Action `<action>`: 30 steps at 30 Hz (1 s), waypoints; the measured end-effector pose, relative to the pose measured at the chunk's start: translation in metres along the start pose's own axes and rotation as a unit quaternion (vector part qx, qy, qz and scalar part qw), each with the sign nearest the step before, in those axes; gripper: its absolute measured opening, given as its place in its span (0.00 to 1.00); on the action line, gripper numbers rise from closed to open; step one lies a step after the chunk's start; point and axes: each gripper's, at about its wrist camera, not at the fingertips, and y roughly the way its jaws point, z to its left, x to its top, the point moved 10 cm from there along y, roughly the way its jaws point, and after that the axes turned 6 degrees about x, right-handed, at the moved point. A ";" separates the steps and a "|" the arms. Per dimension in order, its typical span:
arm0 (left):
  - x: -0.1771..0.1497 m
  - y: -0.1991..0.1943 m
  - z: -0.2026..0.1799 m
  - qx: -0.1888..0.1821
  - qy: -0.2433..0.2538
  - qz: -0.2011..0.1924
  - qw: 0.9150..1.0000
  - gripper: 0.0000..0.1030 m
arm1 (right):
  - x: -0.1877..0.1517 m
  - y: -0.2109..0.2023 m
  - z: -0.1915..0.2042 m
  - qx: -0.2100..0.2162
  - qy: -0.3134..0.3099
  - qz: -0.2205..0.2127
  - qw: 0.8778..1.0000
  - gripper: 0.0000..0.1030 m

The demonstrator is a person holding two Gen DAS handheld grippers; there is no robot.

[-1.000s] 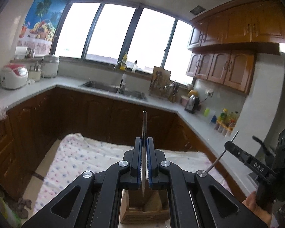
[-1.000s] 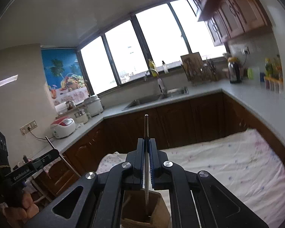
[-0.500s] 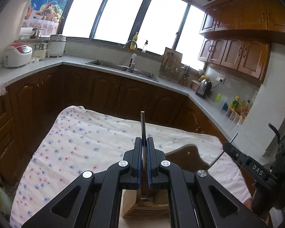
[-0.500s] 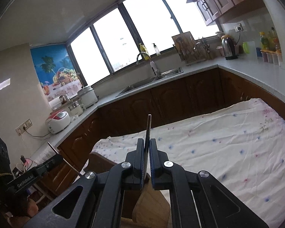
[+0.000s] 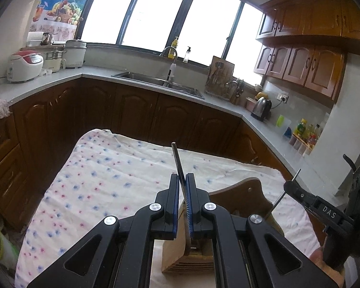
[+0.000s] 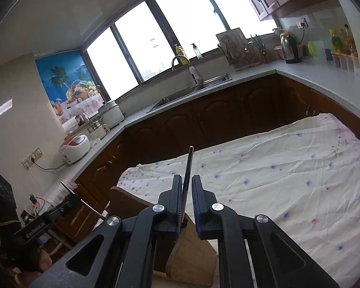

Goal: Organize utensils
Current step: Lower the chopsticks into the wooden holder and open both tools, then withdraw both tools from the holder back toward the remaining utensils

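Above the wooden holder [image 5: 192, 249], the left claw [image 5: 183, 187] stands slightly apart, a thin metal utensil [image 5: 177, 163] leaning loose against its right finger, its lower end down in the holder. Over the same holder [image 6: 192, 259], the right claw [image 6: 186, 192] is parted wider; its utensil [image 6: 188, 168] rests against the left finger. Each view catches the other gripper at its edge. Beyond lies the flowered cloth [image 5: 108, 172] on the table.

Table under white flower-dotted cloth [image 5: 112, 175], wooden utensil holder [image 5: 237, 199] standing on it
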 end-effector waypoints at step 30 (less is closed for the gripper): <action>-0.086 -0.140 -0.010 0.006 0.013 0.023 1.000 0.83 | -0.062 -0.192 -0.029 -0.078 0.006 -0.049 0.996 0.91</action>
